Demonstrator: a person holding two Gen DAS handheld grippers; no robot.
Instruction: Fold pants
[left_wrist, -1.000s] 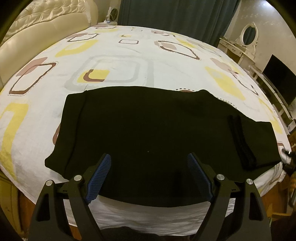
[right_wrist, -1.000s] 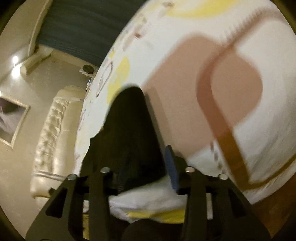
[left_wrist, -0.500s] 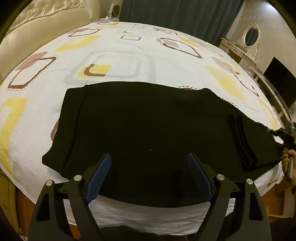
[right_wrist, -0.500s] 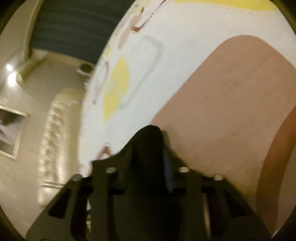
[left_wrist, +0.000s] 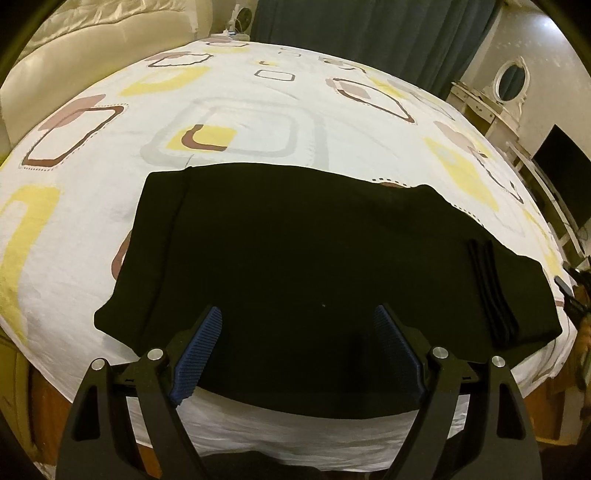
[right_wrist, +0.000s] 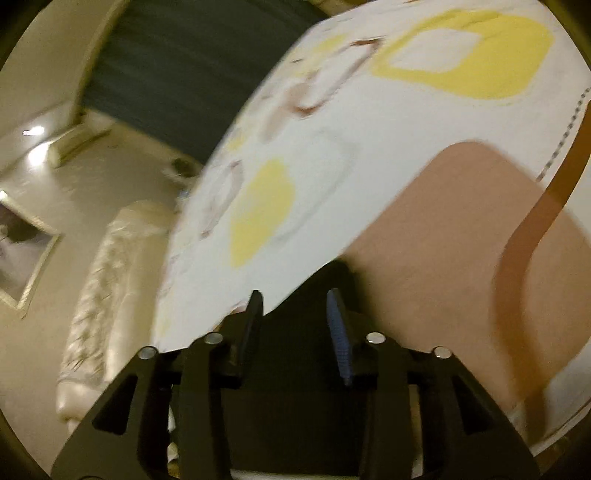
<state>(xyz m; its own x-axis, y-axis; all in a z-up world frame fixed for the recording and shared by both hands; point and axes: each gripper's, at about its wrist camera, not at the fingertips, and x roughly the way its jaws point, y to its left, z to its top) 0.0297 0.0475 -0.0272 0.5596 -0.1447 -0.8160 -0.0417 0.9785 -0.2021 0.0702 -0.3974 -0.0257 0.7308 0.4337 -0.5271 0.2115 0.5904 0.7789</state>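
Left wrist view: the black pants (left_wrist: 314, 266) are being shown spread flat on the bed (left_wrist: 258, 110), seemingly folded lengthwise, the left gripper (left_wrist: 295, 332) held wide above them. Right wrist view: the right gripper (right_wrist: 295, 314), jaws narrowed but parted, is being set around an edge of the pants; crosswise folds are judged outstanding.

Black pants (left_wrist: 314, 266), laid flat near the bed's front edge.

The garment lies spread sideways, legs folded one over the other, surface smooth. A stitched band crosses it near the right end. The left end shows a vertical fold line. In the right wrist view, a corner of black cloth (right_wrist: 295, 354) appears, blurred.
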